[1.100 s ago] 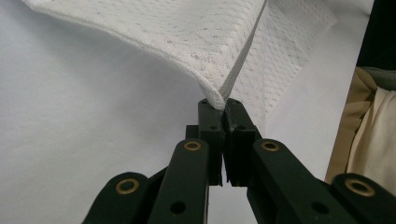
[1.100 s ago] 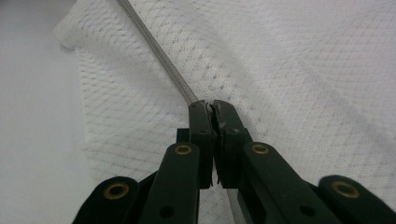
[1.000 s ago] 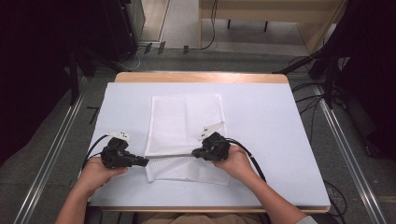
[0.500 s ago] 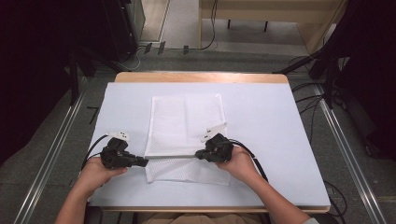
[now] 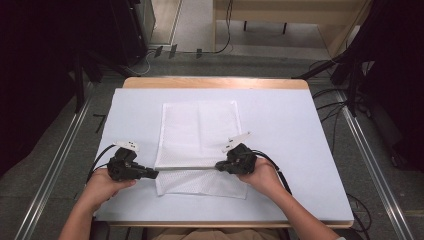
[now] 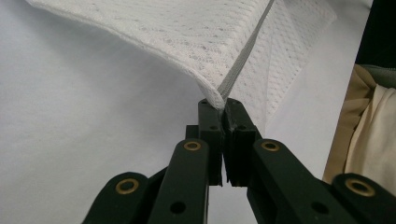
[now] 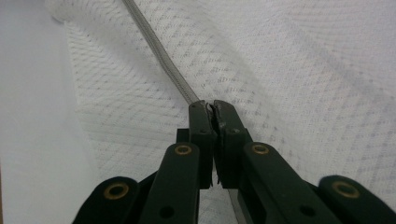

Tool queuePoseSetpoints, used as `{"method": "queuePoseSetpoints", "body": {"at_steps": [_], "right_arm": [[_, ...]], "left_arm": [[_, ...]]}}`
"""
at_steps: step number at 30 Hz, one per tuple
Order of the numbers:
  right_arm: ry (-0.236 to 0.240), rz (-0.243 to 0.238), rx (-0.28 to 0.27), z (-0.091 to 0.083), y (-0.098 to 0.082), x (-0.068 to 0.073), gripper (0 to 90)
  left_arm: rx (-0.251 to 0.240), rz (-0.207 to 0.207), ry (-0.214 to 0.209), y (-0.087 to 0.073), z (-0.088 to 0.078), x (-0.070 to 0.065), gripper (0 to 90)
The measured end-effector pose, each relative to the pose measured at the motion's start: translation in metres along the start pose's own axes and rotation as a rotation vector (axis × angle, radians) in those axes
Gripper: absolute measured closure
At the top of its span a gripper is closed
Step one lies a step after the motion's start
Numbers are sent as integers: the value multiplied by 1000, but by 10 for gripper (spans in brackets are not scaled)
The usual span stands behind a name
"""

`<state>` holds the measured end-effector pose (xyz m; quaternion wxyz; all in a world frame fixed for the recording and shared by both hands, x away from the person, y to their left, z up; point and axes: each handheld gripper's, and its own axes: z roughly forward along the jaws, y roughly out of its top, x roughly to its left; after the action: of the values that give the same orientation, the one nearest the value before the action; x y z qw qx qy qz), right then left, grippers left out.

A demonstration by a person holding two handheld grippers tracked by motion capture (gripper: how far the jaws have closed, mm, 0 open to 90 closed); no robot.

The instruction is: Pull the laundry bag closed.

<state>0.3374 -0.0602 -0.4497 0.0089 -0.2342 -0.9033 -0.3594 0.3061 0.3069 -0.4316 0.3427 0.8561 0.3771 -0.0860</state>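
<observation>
Right gripper [image 5: 223, 166] shifted (two grippers, one cloth [image 5: 199, 130])

Bright, even light — dark bg

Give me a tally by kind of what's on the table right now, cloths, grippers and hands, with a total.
White mesh cloth: 1
Black grippers: 2, the left gripper and the right gripper, each shut on the cloth's hem
Hands: 2, the left hand and the right hand
Total: 5

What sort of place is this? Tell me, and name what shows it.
Probably a lab or recording workspace, not a home. A table under a plain white cover stands between metal floor rails, cables trail across the grey floor, and dark equipment stands surround it.
</observation>
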Motion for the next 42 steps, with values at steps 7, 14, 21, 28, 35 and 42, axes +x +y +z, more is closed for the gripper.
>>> {"method": "queuePoseSetpoints", "body": {"at_steps": [7,14,21,28,35,42], "right_arm": [[-7,5,6,-4,-4,-2,884],[-15,10,10,-7,-9,-5,884],[-13,11,6,-10,-11,-4,884],[-26,16,17,-15,-16,-7,884],[-33,32,21,-23,-24,-15,884],[-38,45,21,-29,-30,-19,884]], "left_arm": [[0,0,-4,0,-1,0,878],[-2,-2,-1,-1,-2,2,878],[2,-1,-3,-1,-1,1,877],[10,-1,-3,-1,-1,2,877],[13,-3,0,-2,-1,2,877],[8,2,-7,-1,-2,1,877]]}}
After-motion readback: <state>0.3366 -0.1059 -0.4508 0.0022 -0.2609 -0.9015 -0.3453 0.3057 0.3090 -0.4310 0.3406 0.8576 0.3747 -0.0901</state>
